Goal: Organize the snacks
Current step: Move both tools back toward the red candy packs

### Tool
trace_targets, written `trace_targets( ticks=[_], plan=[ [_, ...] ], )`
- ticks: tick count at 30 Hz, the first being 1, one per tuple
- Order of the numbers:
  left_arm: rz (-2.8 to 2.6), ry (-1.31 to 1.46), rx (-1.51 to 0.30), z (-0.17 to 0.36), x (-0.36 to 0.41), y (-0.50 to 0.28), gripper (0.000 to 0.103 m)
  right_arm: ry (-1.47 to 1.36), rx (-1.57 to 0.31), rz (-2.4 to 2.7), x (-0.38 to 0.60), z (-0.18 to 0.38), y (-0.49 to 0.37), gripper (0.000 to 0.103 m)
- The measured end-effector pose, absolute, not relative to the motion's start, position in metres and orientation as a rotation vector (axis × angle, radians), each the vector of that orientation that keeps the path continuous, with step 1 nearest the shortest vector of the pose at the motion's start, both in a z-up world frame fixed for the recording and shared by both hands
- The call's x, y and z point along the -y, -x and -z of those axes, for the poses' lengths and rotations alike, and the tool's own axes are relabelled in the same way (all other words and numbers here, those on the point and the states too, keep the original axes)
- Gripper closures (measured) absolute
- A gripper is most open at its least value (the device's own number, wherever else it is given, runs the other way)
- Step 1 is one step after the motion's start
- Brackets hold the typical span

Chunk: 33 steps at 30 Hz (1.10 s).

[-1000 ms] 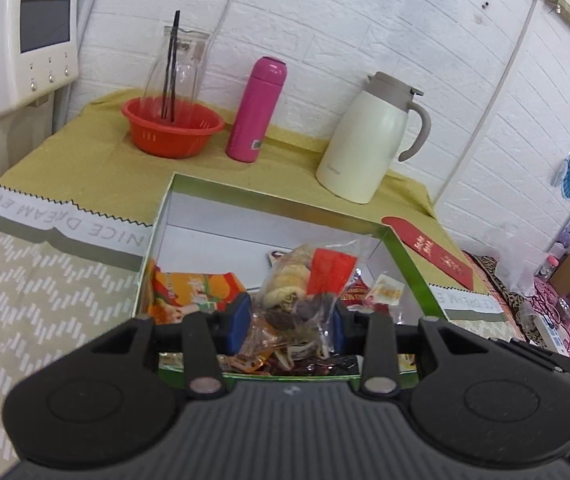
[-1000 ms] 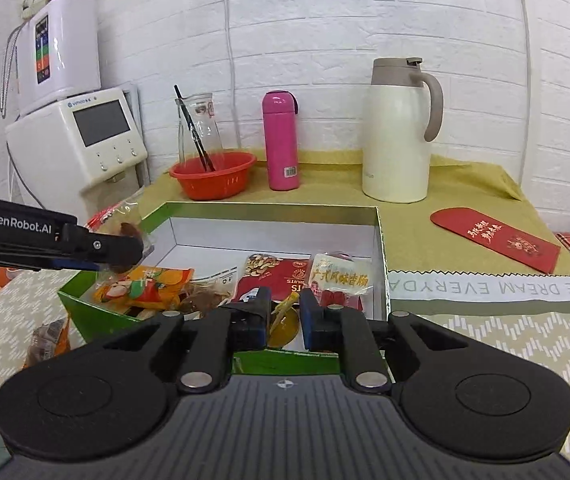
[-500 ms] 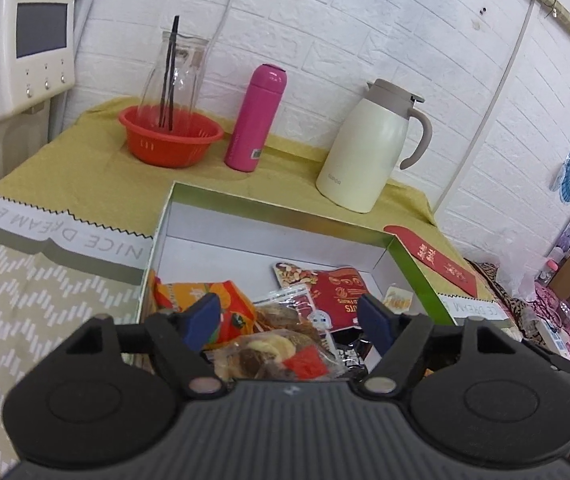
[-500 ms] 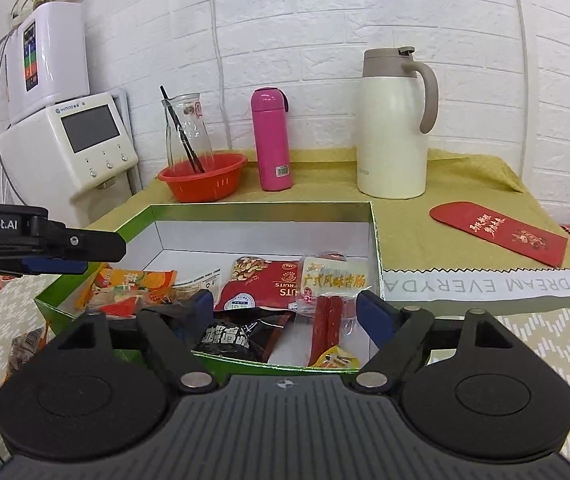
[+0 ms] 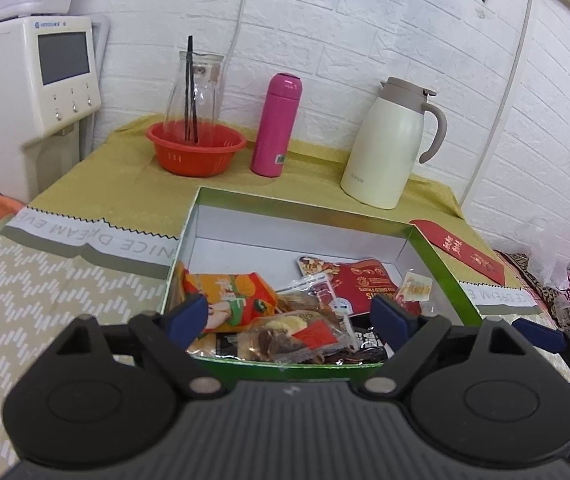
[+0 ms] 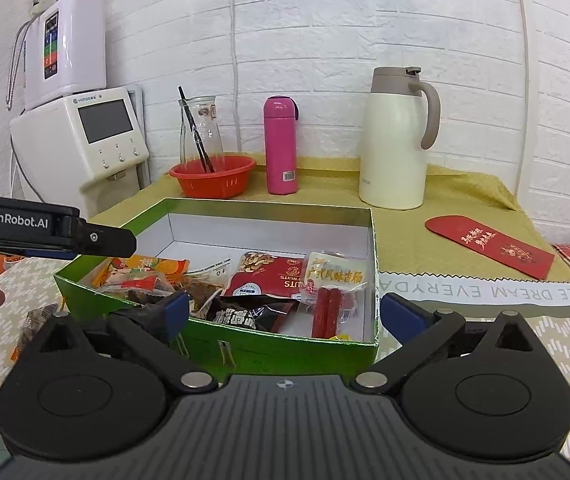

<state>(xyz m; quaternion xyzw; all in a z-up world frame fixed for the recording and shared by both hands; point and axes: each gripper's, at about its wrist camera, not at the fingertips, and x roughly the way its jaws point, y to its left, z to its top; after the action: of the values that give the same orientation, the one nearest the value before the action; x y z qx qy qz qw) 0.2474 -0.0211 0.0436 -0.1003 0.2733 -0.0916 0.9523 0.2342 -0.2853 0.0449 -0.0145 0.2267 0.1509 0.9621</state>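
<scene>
Green box [image 5: 437, 258] near wall hidden behind left hand-held gripper [image 5: 291, 318]; lower snacks [image 6: 241, 316] buried.

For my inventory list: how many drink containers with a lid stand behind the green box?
2: the pink bottle behind the box's middle, and the cream jug to its right. None looks hidden.

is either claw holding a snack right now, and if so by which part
Nothing is held. The left claw and the right claw both stand wide open at the near edge of the green box; the snack packets lie loose inside.
</scene>
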Motion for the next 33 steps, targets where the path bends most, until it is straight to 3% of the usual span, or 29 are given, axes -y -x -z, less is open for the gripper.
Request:
trace_targets(
  ticks=[21,33],
  plan=[
    [0.325,0.190,-0.468,-0.074,0.021,-0.148,0.016,-0.002,-0.363,-0.403,0.324,-0.077,-0.157,0.000],
    [0.342,0.174,-0.621,-0.022,-0.002,-0.096,0.016,0.145,-0.563,-0.331,0.338,-0.028,-0.162,0.000]
  ],
)
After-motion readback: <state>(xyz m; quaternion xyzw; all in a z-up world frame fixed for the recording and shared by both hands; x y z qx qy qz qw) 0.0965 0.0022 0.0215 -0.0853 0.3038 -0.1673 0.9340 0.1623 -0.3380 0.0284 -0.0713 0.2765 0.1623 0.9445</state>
